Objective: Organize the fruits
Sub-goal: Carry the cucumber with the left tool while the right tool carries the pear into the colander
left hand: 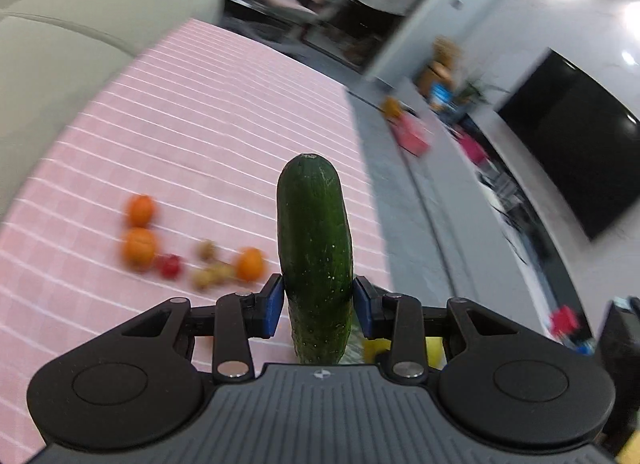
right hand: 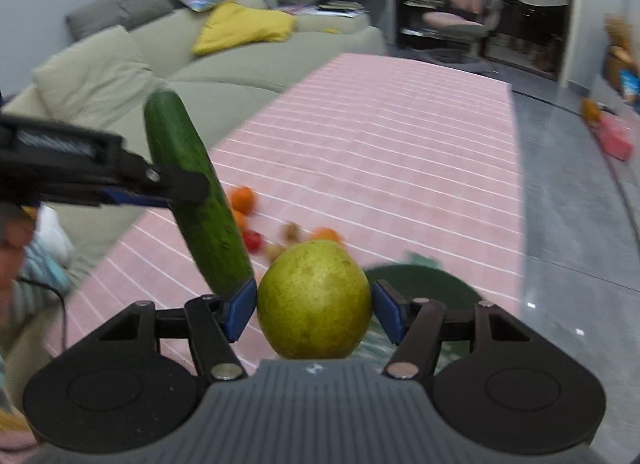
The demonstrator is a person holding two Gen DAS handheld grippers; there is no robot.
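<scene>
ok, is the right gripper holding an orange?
No, the right gripper is closed on a green pear; the oranges lie on the pink cloth.

Above the near end of the tablecloth (right hand: pixel 400 136), we hold a cucumber (left hand: pixel 314 248) between the pads of our left gripper (left hand: pixel 318 306) and a pear (right hand: pixel 314 300) between those of our right gripper (right hand: pixel 316 310), the cucumber just left of the pear. Beyond both, on the cloth, a cluster of small fruits (left hand: pixel 192 248) lies toward the left edge. A sofa (right hand: pixel 160 64) runs along the cloth's left side, a cushion (right hand: pixel 244 26) on its far seat. Bare floor (right hand: pixel 580 204) stretches to the right, and a chair (right hand: pixel 464 16) stands past the far end.
</scene>
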